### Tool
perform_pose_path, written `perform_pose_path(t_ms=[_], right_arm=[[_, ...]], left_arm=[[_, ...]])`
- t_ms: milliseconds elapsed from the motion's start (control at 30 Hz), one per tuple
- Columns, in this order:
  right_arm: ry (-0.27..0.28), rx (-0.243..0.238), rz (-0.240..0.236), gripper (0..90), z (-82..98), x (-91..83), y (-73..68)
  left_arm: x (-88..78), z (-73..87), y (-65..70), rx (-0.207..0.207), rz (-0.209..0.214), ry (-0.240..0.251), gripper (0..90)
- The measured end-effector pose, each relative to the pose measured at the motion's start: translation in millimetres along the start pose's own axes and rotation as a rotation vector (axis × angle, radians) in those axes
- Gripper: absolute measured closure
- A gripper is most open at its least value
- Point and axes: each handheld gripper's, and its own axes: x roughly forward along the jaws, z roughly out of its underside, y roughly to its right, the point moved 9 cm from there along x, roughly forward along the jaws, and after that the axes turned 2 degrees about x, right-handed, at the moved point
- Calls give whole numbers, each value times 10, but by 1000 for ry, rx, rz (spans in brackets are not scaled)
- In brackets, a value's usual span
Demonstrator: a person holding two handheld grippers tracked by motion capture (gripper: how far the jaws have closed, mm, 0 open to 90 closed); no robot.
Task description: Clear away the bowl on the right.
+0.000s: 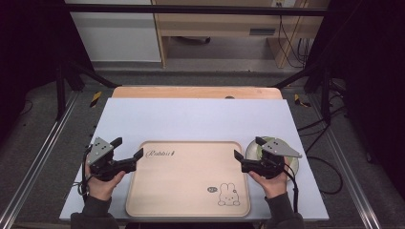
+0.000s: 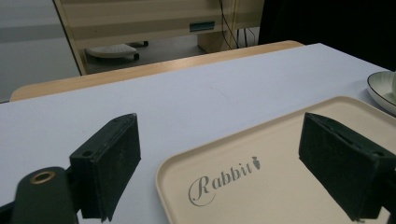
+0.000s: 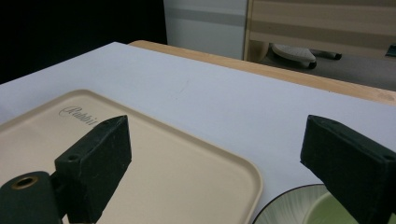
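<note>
With both jaws apart and empty, the left claw (image 1: 128, 151) and right claw (image 1: 247, 149) flank the tray (image 1: 188, 200) on the bench (image 1: 200, 119), apparently a start pose; the right must next descend onto the plate (image 1: 292, 164) beneath it.

Tray (image 1: 181, 191): pale beige, grey "Rabbit" script (image 2: 223, 179) with small carrot mark, outlined white rabbit drawing (image 1: 229, 194) near one corner. Plate (image 1: 292, 164): pale green, fine radiating streaks, dark rim. Table cover (image 1: 200, 119): flat pale lavender-white, unpatterned. Table edge (image 1: 196, 92) beyond cover: light wood tone. Left gripper (image 1: 128, 152) and right gripper (image 1: 247, 149): black jaws, grey plates on top, brass-coloured ring (image 2: 42, 177) near jaw base. Sleeves (image 1: 93, 214): dark grey.
</note>
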Motion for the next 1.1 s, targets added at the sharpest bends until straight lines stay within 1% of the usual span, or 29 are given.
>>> perform_pose_path(t_ms=[100,167,267,467,700,767,933,1100], right_arm=[[-2,1,5,89,4,-8,9],[-2,0,6,93,2,-16,21],[-2,12,8,99,-4,-34,32],[-3,5,6,111,-6,-38,38],[1,13,15,114,-30,-64,63],[-3,8,21,116,-28,-71,84],[-8,15,39,128,-33,-99,129],[-8,30,59,138,-46,-136,194]], left_arm=[[0,-2,6,4,-2,0,124],[-2,-4,1,0,-4,3,124],[-11,-2,-17,-5,-6,4,125],[-11,0,-9,1,-8,6,127],[-2,11,1,1,-5,3,127],[0,14,-6,2,-7,1,127],[12,28,3,6,-6,-6,127],[13,38,0,9,-7,-8,128]])
